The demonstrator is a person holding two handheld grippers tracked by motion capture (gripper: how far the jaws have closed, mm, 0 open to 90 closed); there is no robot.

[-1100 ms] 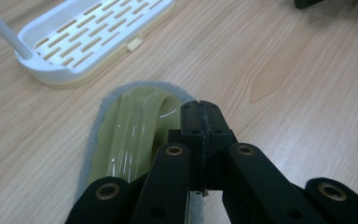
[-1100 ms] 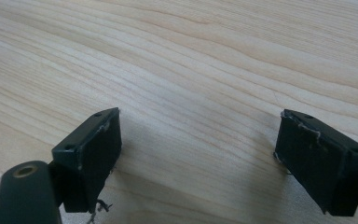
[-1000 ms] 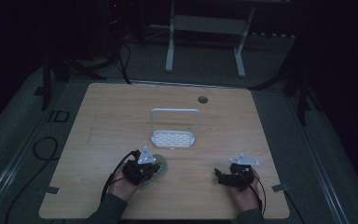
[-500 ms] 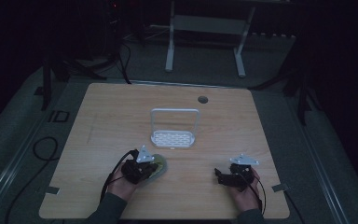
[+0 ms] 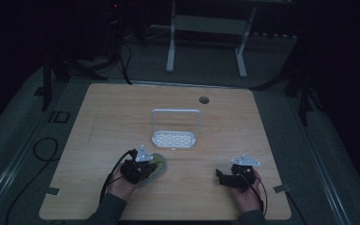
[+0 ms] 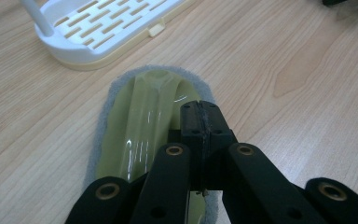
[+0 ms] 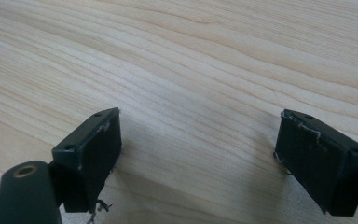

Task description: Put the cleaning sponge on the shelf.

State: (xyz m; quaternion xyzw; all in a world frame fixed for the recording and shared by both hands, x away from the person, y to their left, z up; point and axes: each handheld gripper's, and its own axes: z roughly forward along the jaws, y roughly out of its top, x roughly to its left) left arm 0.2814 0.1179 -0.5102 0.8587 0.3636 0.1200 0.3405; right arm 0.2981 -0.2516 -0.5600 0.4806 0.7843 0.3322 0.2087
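While near one rack (image 5: 175, 138), one scrubber (image 6: 144, 116)

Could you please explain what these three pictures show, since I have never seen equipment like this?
A person sits at a wooden table holding a two-jaw tool in each hand. The high view looks down from above; the other two pictures come from cameras riding on each tool, looking along its black jaws. The left gripper has its jaws pressed together over a yellow-green scrubber with a grey pad; whether they pinch its ridge is hard to tell. The right gripper is open over bare wood. A white slotted rack with a hoop handle stands beyond the scrubber, apart from it.
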